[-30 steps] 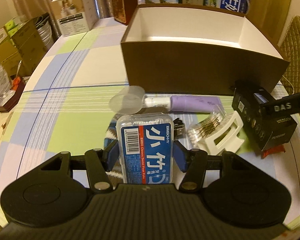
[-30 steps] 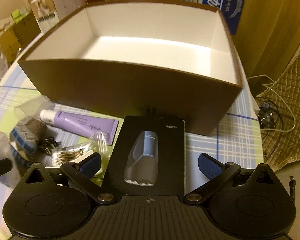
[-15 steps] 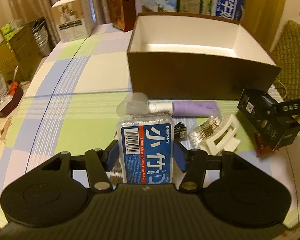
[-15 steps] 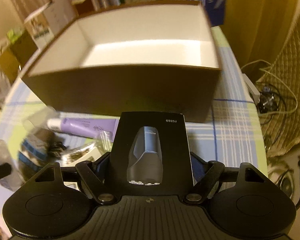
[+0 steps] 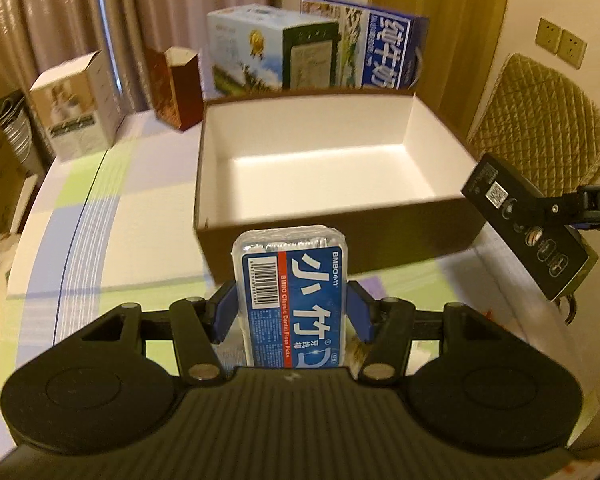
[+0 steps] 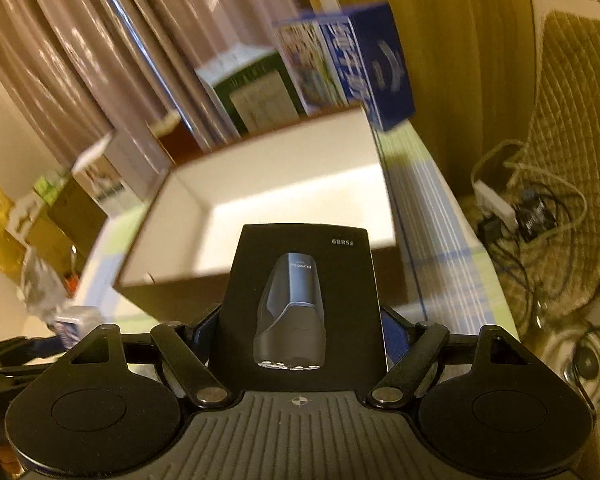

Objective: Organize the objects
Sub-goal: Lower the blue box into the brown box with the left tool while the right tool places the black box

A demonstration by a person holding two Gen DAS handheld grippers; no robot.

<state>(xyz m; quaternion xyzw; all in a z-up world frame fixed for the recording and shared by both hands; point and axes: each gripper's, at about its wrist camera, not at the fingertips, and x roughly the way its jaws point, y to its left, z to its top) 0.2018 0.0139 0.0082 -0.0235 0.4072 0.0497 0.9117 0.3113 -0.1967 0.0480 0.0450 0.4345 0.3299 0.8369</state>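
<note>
My left gripper [image 5: 292,312] is shut on a blue floss pick box [image 5: 292,280] and holds it in the air just before the near wall of the brown box [image 5: 340,256]. The brown box is open, white inside, and nothing shows in it. My right gripper [image 6: 300,320] is shut on a black shaver box [image 6: 300,300], lifted and tilted near the brown box's [image 6: 260,208] near right corner. The shaver box also shows in the left wrist view [image 5: 528,236] at the right. The floss box shows at the left of the right wrist view [image 6: 74,324].
Cartons [image 5: 316,44] stand behind the brown box, with a white carton [image 5: 76,104] and a dark red carton [image 5: 176,88] at the back left. The checked tablecloth [image 5: 100,240] lies to the left. A quilted chair [image 5: 540,128] and cables [image 6: 520,216] are at the right.
Both grippers have lifted their boxes off the table and moved toward the brown box. The right gripper closed on the shaver box. The small items on the table have dropped out of view.
</note>
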